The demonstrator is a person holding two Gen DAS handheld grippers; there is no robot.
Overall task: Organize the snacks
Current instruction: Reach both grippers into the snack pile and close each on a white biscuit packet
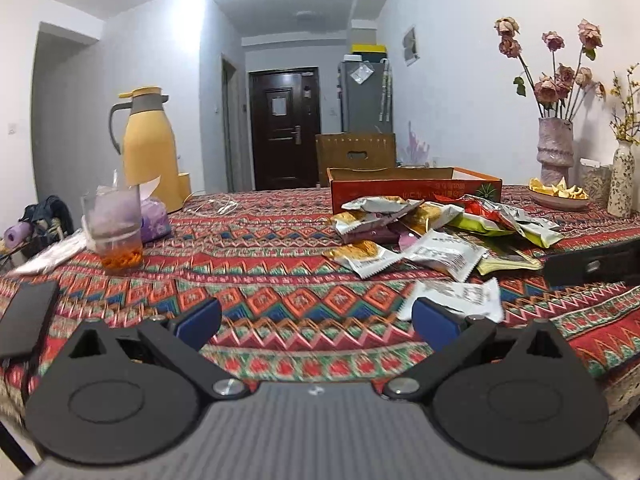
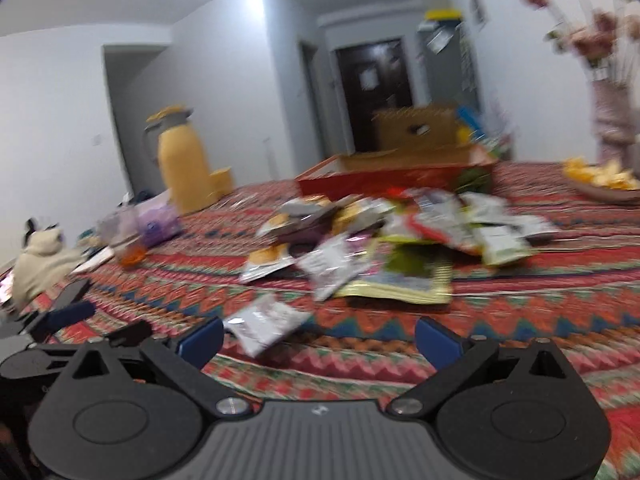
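A pile of snack packets [image 1: 436,224] lies on the patterned tablecloth in front of a low red cardboard box [image 1: 412,190]. One white packet [image 1: 460,300] lies apart, just beyond my left gripper's right finger. My left gripper [image 1: 316,320] is open and empty, low over the cloth. In the right wrist view, which is blurred, the pile [image 2: 400,232] and the red box [image 2: 396,176] lie ahead. My right gripper [image 2: 318,338] is open and empty, with the lone white packet [image 2: 264,320] just beyond its left finger.
A yellow thermos jug [image 1: 148,148], a glass [image 1: 114,232] and a purple tissue pack [image 1: 154,220] stand at the left. A black phone [image 1: 26,320] lies near the left edge. Vases of dried flowers [image 1: 556,148] and a plate of chips [image 1: 558,194] stand at the right.
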